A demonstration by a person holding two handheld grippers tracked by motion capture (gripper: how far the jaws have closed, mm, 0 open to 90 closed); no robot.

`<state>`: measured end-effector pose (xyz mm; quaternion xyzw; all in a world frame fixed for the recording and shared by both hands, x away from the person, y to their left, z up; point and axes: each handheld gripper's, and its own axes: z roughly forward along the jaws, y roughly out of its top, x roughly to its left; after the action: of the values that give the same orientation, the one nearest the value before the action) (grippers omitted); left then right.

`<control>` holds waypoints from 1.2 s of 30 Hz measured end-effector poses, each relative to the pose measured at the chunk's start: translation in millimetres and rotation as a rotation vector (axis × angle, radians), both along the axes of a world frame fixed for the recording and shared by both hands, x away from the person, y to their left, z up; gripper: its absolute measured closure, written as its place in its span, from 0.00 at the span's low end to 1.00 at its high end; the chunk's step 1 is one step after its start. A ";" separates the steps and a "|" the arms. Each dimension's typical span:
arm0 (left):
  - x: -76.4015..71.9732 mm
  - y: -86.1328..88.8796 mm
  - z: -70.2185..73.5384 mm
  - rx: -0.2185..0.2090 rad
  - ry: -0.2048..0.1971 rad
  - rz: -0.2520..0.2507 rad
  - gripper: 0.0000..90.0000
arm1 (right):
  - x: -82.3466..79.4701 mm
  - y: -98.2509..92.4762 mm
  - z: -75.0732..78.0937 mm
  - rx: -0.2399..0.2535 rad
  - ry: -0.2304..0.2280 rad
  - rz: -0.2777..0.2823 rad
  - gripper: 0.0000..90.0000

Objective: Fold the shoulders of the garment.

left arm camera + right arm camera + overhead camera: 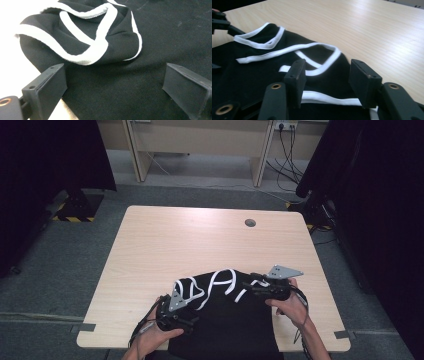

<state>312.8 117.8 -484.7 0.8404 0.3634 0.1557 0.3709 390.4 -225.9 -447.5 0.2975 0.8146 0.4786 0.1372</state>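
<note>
High view: both open grippers, left gripper [192, 324] and right gripper [248, 287], seemingly hold nothing over the black garment [225, 320].

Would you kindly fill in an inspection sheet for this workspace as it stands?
Surface: light wooden table, with a round cable hole near the far edge.
Job's things: black garment with white trim, crumpled at the near edge, hanging partly over it.
Clutter: nothing seen.
Grippers: left gripper open, jaws wide apart over the cloth; right gripper open, white trim between the jaws, pads not pressing on it.
Cables: gripper cable trailing at the left hand; cords at a wall socket.
Surroundings: grey floor, black curtains on both sides, wooden desk behind.
</note>
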 end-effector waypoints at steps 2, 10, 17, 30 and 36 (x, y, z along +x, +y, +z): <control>0.0 0.0 0.0 0.000 0.000 0.000 0.05 | -3.4 7.4 0.0 -0.023 0.005 0.018 0.49; -0.1 0.1 0.0 0.000 0.000 0.001 0.05 | -24.0 34.8 -7.7 -0.120 0.056 0.082 0.44; -0.2 0.1 0.0 0.000 0.000 0.001 0.05 | -21.7 41.1 -24.7 -0.248 0.024 0.095 0.74; -0.2 0.1 0.0 0.000 0.000 0.002 0.05 | -29.5 -9.5 9.5 -0.305 -0.098 0.138 0.93; -0.2 0.1 0.0 0.000 0.000 0.002 0.05 | -37.9 -17.7 2.1 -0.301 -0.077 0.218 0.89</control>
<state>312.6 117.9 -484.7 0.8401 0.3641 0.1558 0.3707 352.4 -243.7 -445.3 0.1649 0.8986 0.3744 0.1584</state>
